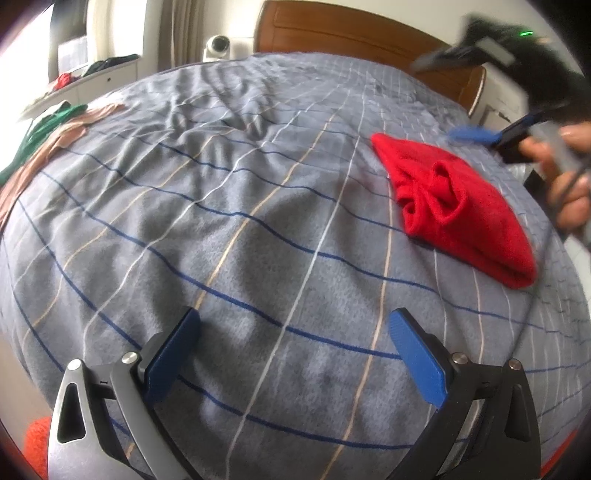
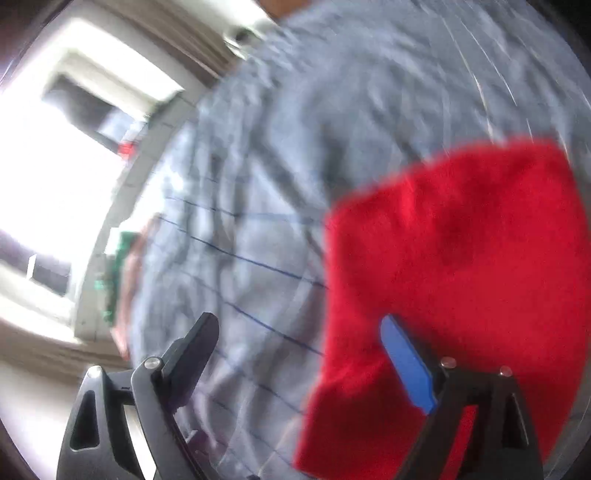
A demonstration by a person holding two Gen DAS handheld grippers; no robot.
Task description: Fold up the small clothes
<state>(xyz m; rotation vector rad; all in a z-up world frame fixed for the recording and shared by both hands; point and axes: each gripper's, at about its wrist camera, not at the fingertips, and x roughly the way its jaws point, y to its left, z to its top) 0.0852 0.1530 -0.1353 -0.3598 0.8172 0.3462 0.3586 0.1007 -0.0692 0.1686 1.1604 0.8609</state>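
A folded red garment point(image 1: 458, 206) lies on the right side of the grey checked bedspread point(image 1: 240, 221). My left gripper point(image 1: 293, 325) is open and empty, low over the bedspread, to the left of and nearer than the garment. My right gripper point(image 2: 299, 325) is open and empty; its view is blurred, with the red garment point(image 2: 461, 295) filling the right side under its blue finger point(image 2: 406, 365). In the left wrist view the right gripper point(image 1: 476, 133) shows blurred just beyond the garment's far right edge, held by a hand.
Green and tan clothes point(image 1: 48, 136) lie at the bed's left edge. A wooden headboard point(image 1: 351, 29) stands at the back. A white cabinet point(image 1: 92, 77) with items stands left. An orange cloth point(image 1: 37, 443) shows at the lower left.
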